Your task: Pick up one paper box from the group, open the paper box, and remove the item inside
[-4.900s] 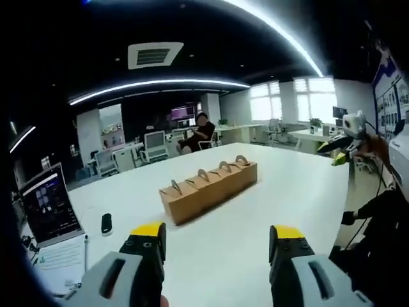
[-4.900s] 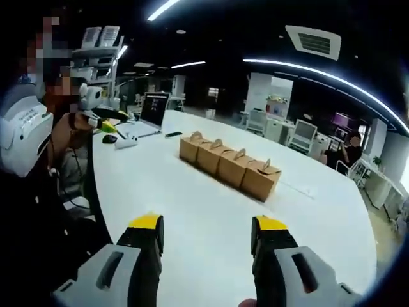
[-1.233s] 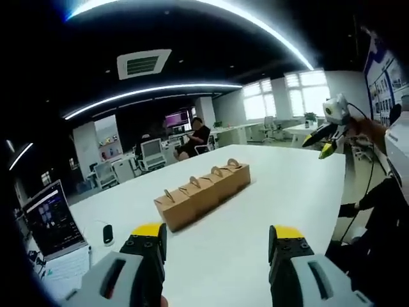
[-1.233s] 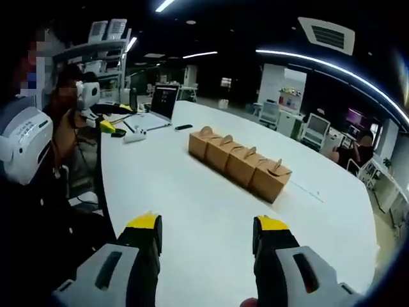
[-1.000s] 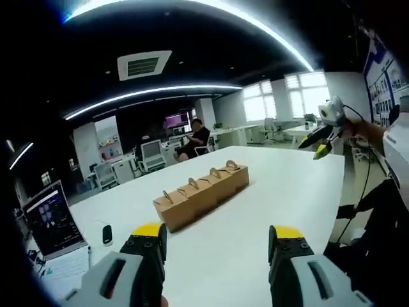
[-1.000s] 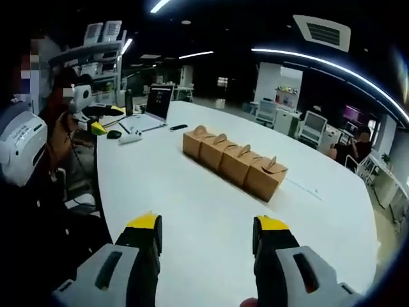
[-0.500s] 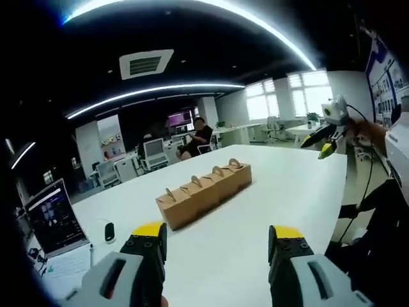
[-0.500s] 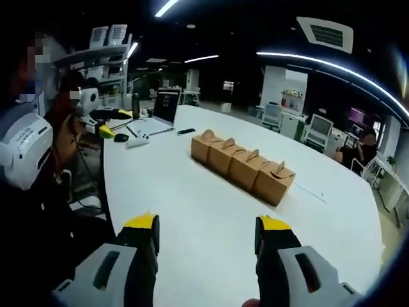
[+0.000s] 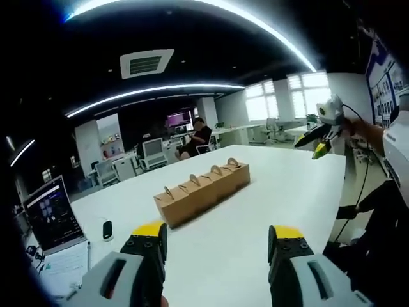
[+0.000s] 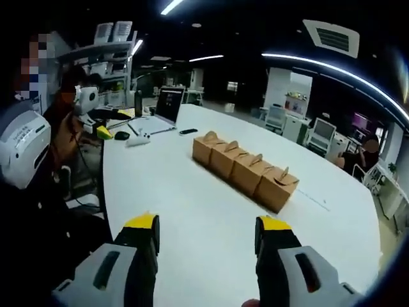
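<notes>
A row of several brown paper boxes (image 9: 201, 193) with looped handles stands on the white table (image 9: 268, 185), well ahead of both grippers. In the right gripper view the same row of boxes (image 10: 246, 169) runs from the centre toward the right. My left gripper (image 9: 217, 234) is open above the table's near part, nothing between its yellow-tipped jaws. My right gripper (image 10: 207, 225) is open too and holds nothing. In the left gripper view the right gripper (image 9: 318, 134) appears far right, held up in the air. In the right gripper view the left gripper (image 10: 99, 118) appears at the left.
An open laptop (image 9: 50, 214) and a small black device (image 9: 107, 228) lie at the table's left end. In the right gripper view the laptop (image 10: 163, 107) sits beyond a white object (image 10: 138, 137). A seated person (image 9: 197, 135) and office chairs are far behind. The person's dark sleeve (image 10: 38, 236) is near left.
Both cameras have shifted slightly; the boxes have not moved. The right gripper, seen in the left gripper view, has dipped a little. Both grippers stay open.
</notes>
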Tool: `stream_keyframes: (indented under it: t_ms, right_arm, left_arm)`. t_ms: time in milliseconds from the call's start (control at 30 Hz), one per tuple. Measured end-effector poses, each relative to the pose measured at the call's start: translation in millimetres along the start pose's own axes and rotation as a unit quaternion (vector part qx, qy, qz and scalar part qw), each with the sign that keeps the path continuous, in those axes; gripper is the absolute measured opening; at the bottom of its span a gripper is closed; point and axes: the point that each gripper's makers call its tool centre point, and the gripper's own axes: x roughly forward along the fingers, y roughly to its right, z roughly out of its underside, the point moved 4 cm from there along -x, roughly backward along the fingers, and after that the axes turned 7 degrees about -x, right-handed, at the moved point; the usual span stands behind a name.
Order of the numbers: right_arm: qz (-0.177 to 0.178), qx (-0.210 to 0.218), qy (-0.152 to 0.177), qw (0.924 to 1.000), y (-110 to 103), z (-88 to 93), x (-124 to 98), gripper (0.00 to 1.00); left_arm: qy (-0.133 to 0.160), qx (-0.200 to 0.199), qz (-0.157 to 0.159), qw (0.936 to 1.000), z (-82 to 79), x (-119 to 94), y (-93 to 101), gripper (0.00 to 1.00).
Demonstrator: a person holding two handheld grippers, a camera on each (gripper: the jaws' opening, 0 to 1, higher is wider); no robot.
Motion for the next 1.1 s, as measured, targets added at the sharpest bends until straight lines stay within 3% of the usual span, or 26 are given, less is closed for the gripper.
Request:
stream_keyframes:
  t_ms: [333, 700, 1100]
  right_arm:
    - [-0.007, -0.015, 0.003, 0.9999, 15, -19.3, 30, 0.60]
    - [-0.018, -0.035, -0.016, 0.9991, 33, -36.3, 77, 0.59]
    - [-0.018, -0.031, -0.033, 0.9988, 55, -52.2, 129, 0.55]
  left_arm:
    - [0.003, -0.018, -0.001, 0.9998, 9.7, -1, -3.1, 0.64]
    - [-0.004, -0.043, 0.004, 0.9991, 31.6, -3, -0.1, 0.64]
    - [0.002, -0.067, -0.003, 0.9978, 42.1, -13, -3.4, 0.62]
